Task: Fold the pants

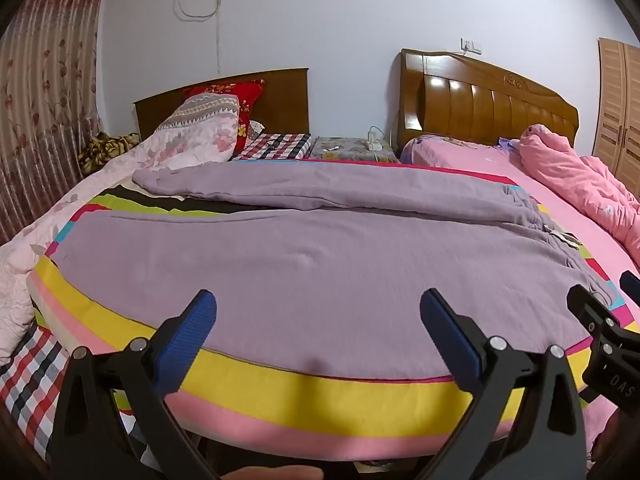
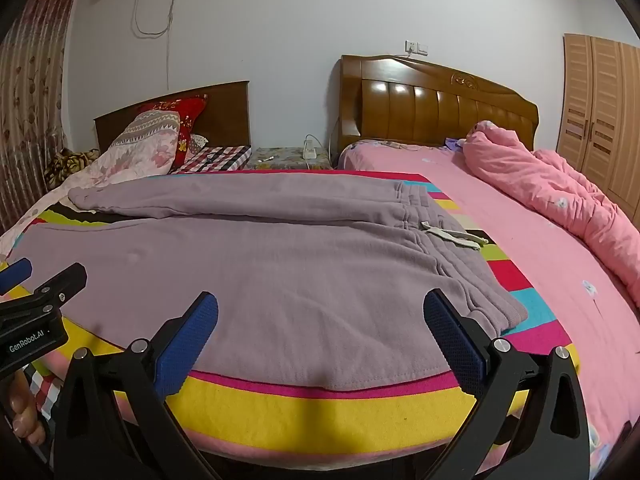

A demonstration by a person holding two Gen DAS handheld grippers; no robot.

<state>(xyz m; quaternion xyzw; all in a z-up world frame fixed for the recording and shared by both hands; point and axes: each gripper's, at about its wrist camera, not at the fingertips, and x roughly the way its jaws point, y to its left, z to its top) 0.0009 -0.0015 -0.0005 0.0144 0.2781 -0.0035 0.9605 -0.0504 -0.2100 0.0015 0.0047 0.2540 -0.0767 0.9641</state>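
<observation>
On striped blanket [image 2: 320,404] lie purple pants [image 2: 280,280] spread flat, legs apart. Left tool [image 1: 318,322] and right tool [image 2: 320,324] both open wide, holding nothing, near hem.

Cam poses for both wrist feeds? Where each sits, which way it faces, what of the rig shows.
Left wrist: on the left claw at the near edge of the bed, facing the headboards across the purple pants; own open blue pads, right claw at right, a finger at the bottom edge.
Right wrist: on the right claw, same heading, further toward the waistband; own open pads, left claw at left, fingers below it.
Shared: pants, striped blanket, both headboards, pink quilt.
</observation>
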